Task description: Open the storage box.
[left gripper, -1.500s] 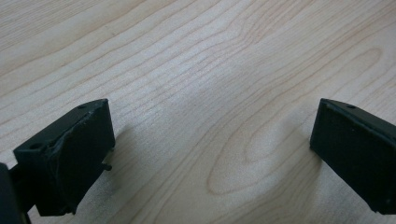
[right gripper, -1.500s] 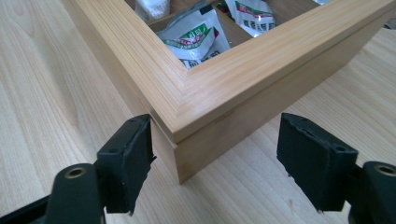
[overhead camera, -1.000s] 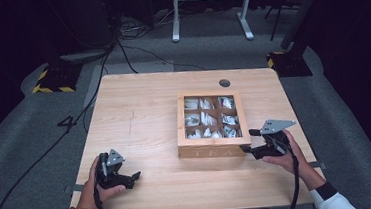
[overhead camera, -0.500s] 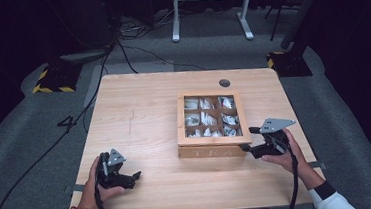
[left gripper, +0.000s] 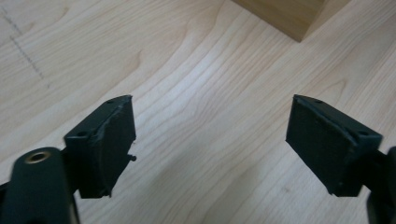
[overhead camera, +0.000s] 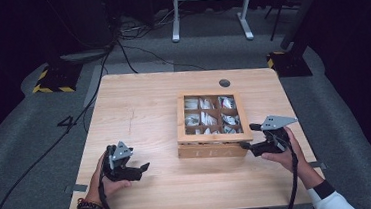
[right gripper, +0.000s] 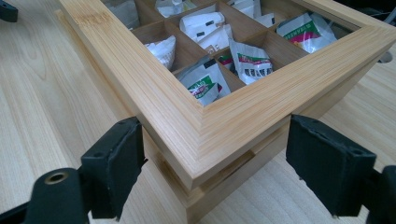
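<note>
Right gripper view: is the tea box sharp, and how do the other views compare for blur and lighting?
Right gripper view: tea box corner crisp, evenly lit. Left gripper view: table grain sharp, jaws slightly soft. High view: table bright, surroundings dark, picture soft overall.

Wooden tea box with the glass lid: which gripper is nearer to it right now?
Right. The right gripper sits at the wooden tea box's front right corner, fingers either side of it. The left gripper rests over bare table, off to the box's left.

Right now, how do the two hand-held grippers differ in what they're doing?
The right gripper straddles a front corner of the wooden tea box, jaws open either side; the left gripper has only bare table between its open jaws. The right sits at the box; the left is well apart from it. Both have black padded jaws.
</note>
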{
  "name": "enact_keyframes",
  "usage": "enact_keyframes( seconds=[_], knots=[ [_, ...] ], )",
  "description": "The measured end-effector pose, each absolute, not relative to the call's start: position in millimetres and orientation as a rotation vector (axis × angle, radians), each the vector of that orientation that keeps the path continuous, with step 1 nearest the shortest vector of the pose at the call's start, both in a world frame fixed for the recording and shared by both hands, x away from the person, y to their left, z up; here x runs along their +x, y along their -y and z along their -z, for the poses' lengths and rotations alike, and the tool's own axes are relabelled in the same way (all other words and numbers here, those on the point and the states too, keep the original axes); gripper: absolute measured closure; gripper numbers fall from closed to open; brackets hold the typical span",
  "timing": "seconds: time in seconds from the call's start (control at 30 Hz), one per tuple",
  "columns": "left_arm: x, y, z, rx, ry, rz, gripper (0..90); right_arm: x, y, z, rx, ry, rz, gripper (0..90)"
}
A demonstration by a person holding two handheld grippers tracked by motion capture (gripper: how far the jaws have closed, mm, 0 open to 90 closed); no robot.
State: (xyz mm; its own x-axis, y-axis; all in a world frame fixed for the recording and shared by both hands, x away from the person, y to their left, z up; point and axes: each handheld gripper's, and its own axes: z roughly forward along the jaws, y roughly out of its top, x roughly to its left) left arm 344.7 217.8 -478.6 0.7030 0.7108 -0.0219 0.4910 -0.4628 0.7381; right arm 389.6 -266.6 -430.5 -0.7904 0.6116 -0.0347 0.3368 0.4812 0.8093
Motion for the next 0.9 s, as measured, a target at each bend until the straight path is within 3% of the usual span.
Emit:
enact_keyframes(
  seconds=[0.9],
  knots=[
    [383.7,-131.3,430.9,2.123,-0.700,-0.497,19.8,392.6,265.4,417.0,0.834,-2.383,-1.254,16.9]
  ],
)
